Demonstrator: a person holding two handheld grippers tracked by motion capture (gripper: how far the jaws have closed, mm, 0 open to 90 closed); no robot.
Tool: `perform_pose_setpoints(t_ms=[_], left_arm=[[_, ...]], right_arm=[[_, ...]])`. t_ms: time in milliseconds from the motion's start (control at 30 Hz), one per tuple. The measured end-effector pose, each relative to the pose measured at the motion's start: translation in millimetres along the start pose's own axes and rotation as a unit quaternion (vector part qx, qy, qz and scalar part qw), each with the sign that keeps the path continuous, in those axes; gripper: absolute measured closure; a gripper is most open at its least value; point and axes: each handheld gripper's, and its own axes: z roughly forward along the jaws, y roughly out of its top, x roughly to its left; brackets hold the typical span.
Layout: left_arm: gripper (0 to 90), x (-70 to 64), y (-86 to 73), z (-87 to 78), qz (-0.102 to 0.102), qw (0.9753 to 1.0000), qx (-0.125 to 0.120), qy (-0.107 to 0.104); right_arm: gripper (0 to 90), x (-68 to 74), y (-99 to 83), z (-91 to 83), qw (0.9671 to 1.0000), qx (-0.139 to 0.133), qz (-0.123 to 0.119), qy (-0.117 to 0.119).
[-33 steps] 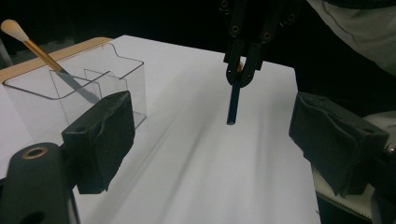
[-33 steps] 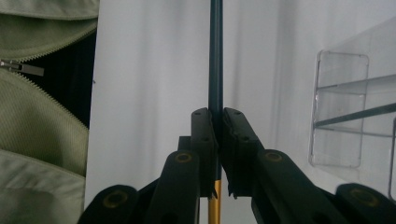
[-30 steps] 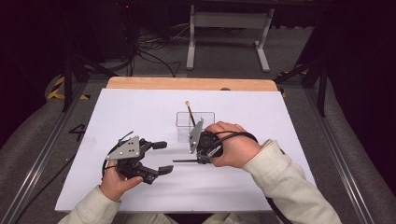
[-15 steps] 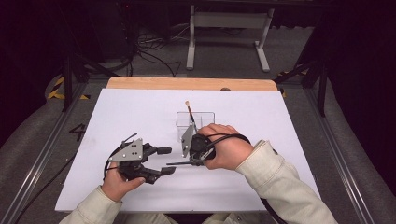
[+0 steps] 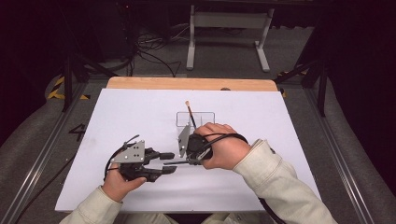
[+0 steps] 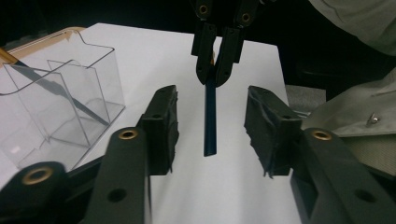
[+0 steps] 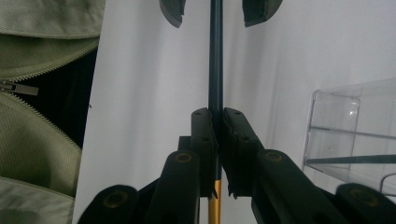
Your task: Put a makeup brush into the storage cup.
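Paintbrush (image 6: 209, 119) sits pinched in my right gripper (image 7: 215, 154), fingers clamped on its handle — held level for a handover. My left gripper (image 6: 211, 133) waits wide open around its free end — empty.

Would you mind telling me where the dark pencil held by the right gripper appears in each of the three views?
High view: the dark pencil lies level at centre, left of the right gripper, reaching toward the left gripper.
Left gripper view: upright at centre, between its open jaws.
Right gripper view: upright at centre top, clamped.
Shared landmark: the clear organiser.
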Motion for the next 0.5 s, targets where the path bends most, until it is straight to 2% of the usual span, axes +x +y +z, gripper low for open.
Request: perform_pose_setpoints(t_ms=[33,500], left_arm=[[61.3,-0.2,-0.1,-0.1,-0.001,1.0,0.0,0.0],[80.1,-0.7,-2.3,1.6,-0.01,0.9997,0.022,-0.007]], right_arm=[[83.4,0.1,0.7,0.6,1.0,-0.002,-0.002,-0.001],[83.5,1.2,5.1,1.1,0.9999,0.005,-0.012,-0.003]])
